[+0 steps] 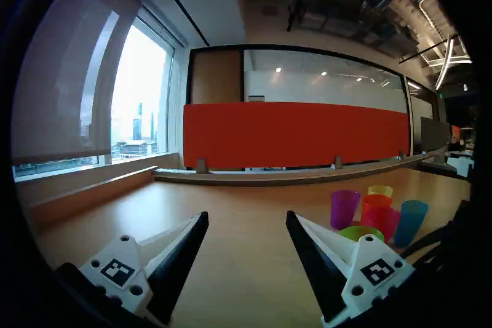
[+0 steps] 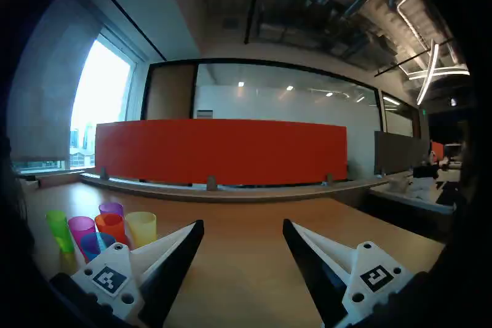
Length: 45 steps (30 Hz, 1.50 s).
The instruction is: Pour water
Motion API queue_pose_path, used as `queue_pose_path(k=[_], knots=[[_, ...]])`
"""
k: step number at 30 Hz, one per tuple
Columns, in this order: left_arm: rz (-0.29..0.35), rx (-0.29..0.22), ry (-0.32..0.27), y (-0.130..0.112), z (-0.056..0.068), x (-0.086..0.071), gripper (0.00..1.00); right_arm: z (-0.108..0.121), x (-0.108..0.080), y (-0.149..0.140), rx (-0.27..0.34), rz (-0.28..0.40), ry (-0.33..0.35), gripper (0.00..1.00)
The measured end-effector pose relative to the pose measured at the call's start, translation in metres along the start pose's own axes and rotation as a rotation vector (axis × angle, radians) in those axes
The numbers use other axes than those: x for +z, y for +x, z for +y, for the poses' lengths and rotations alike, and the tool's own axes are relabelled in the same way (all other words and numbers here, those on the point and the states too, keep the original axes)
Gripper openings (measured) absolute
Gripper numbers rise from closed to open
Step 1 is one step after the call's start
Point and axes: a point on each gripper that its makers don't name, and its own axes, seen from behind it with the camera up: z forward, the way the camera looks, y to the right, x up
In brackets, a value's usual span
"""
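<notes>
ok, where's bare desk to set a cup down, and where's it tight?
Free: the desk ahead of the left gripper, bordered by the window ledge, the red divider and the cups. Also ahead of the right gripper, right of the cups. Crowded: the cups themselves, packed close together.

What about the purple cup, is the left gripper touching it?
Apart. In the left gripper view, the left gripper is open, and bare table shows between it and the purple cup farther off.
</notes>
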Motion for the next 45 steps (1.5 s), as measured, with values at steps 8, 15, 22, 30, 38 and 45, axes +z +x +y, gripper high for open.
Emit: queue_pose_path(k=[8, 15, 22, 30, 38, 45], knots=[[0.000, 0.000, 0.000, 0.000, 0.001, 0.000, 0.93, -0.003, 0.003, -0.007, 0.030, -0.014, 0.026, 1.00], [0.000, 0.000, 0.000, 0.000, 0.001, 0.000, 0.94, -0.001, 0.003, -0.014, 0.032, -0.023, 0.030, 1.00], [0.000, 0.000, 0.000, 0.000, 0.001, 0.000, 0.93, -0.004, 0.004, -0.018, 0.028, -0.030, 0.040, 1.00], [0.000, 0.000, 0.000, 0.000, 0.001, 0.000, 0.94, -0.008, 0.004, -0.019, 0.016, -0.030, 0.046, 1.00], [0.000, 0.000, 0.000, 0.000, 0.000, 0.000, 0.93, -0.007, 0.003, -0.019, 0.013, -0.030, 0.043, 1.00], [0.000, 0.000, 0.000, 0.000, 0.000, 0.000, 0.94, -0.008, 0.002, -0.019, 0.014, -0.032, 0.045, 1.00]])
